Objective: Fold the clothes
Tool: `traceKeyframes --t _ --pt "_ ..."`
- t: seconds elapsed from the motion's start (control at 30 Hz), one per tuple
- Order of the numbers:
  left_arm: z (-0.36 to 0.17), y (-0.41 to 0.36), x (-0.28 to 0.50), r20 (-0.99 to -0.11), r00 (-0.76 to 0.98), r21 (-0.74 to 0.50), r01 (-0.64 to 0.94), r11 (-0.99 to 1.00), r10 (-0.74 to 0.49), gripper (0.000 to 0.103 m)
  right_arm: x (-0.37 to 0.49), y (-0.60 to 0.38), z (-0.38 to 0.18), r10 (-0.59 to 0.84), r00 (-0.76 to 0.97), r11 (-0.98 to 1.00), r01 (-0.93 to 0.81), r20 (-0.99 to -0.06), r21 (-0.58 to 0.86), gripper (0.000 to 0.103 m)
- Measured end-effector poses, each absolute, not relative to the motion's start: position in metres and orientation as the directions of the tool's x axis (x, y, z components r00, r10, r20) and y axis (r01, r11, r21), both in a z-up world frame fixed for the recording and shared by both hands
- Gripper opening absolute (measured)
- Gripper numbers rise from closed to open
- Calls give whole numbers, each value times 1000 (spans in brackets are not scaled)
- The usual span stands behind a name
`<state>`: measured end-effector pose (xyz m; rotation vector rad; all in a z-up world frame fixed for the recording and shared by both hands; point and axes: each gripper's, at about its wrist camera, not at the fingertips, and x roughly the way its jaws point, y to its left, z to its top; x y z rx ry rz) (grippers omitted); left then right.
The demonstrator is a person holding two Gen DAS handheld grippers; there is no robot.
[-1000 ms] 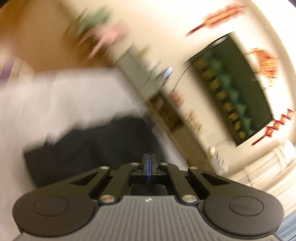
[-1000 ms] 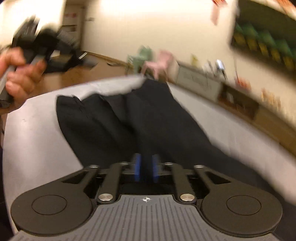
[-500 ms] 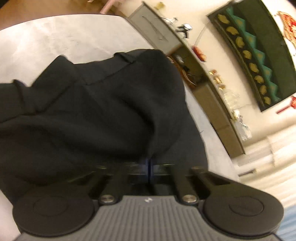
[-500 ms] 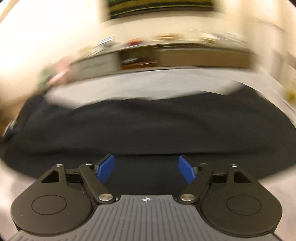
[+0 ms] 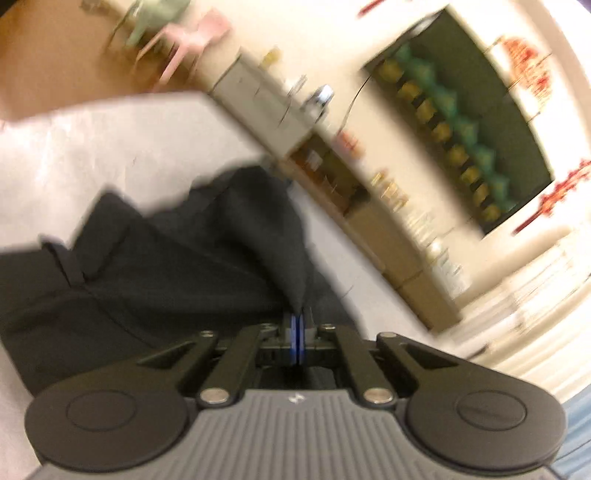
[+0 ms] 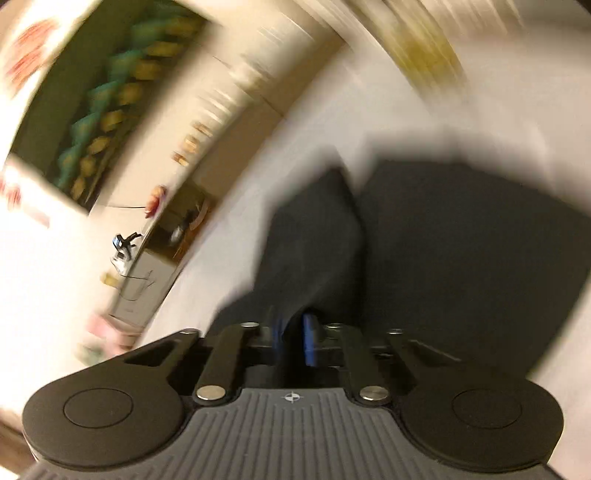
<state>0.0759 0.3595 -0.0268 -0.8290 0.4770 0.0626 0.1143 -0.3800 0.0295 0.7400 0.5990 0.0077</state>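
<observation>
A black garment [image 5: 166, 266] lies rumpled on a white table [image 5: 110, 147]. In the left wrist view, my left gripper [image 5: 297, 321] is shut on a raised fold of it, and the cloth rises in a peak from the blue pads. The right wrist view is blurred and tilted. There my right gripper [image 6: 295, 325] has its jaws closing on another fold of the black garment [image 6: 461, 258], with cloth pinched between the blue pads. The rest of the garment spreads to the right over the white table [image 6: 258, 184].
A low sideboard [image 5: 369, 206] with small items on top runs along the wall behind the table. Above it hangs a dark green board [image 5: 461, 129]. Pink and green chairs [image 5: 184, 33] stand on the wooden floor [image 5: 44, 66] beyond the table's far edge.
My right gripper swung fast across the garment and rolled; its jaws went from wide open to closed on a fold. My left gripper drew back, still holding its fold.
</observation>
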Motion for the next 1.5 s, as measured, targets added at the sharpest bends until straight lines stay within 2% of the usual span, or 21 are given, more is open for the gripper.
traceKeyframes --t 0.1,0.17,0.27,0.33,0.4,0.47,0.57,0.6,0.63,0.67,0.73,0.8,0.9,0.97,1.03,1.1,1.17,1.37,1.43,1.47,1.5 --pt "-21 360 46 -391 916 -695 -224 684 -97 1 82 -355 75 236 902 874 -35 -360 485 3" --pt "-39 365 43 -485 868 -687 -306 659 -103 1 66 -348 76 219 882 916 -39 -417 399 4" --pt "-55 366 47 -577 811 -647 -381 660 -97 8 63 -372 30 220 780 853 138 -586 503 12" --pt "-52 367 41 -575 816 -646 -404 648 -65 22 61 -389 11 282 769 739 208 -574 641 53" --pt "-46 366 42 -566 824 -648 -425 632 -26 40 62 -397 2 334 769 650 231 -545 724 68" --pt "-43 364 52 -570 821 -652 -442 616 -14 57 68 -400 -4 353 764 601 258 -540 757 68" --pt "-48 361 72 -617 786 -633 -482 605 -19 53 87 -391 -9 317 756 637 277 -572 719 63" --pt "-48 358 78 -629 778 -605 -487 630 -3 43 96 -385 -9 314 753 665 261 -579 700 42" --pt "-48 356 82 -637 770 -578 -491 652 14 2 104 -380 -7 302 754 699 242 -584 674 24" --pt "-43 355 77 -622 782 -572 -484 662 35 1 109 -374 6 242 783 775 200 -574 599 6" --pt "-31 353 66 -589 805 -558 -472 682 75 1 99 -348 47 93 877 938 81 -471 338 4" --pt "-28 354 55 -592 801 -549 -479 685 86 0 62 -317 88 141 940 987 -108 -312 119 3" --pt "-36 354 50 -657 751 -519 -511 685 62 1 61 -327 61 97 860 989 -25 -501 147 6" --pt "-39 352 49 -683 728 -493 -518 699 59 1 71 -356 23 65 749 948 160 -659 274 24" --pt "-35 354 43 -677 734 -503 -512 696 50 2 64 -388 2 205 745 814 231 -634 534 68" --pt "-33 355 38 -671 740 -516 -509 689 45 2 56 -409 -13 273 761 669 289 -588 684 80" --pt "-31 357 38 -674 737 -512 -518 685 53 3 53 -416 -19 252 771 625 332 -585 706 80" --pt "-29 357 40 -677 734 -511 -513 689 45 4 84 -393 -22 151 749 788 303 -645 536 79" --pt "-29 356 42 -678 734 -508 -509 695 42 4 102 -379 -23 161 731 853 234 -663 466 35" --pt "-29 355 43 -681 731 -501 -510 699 45 4 112 -367 -17 117 741 911 185 -661 369 4" --pt "-27 354 41 -675 736 -500 -507 702 50 4 119 -353 -10 65 761 959 132 -645 252 3"
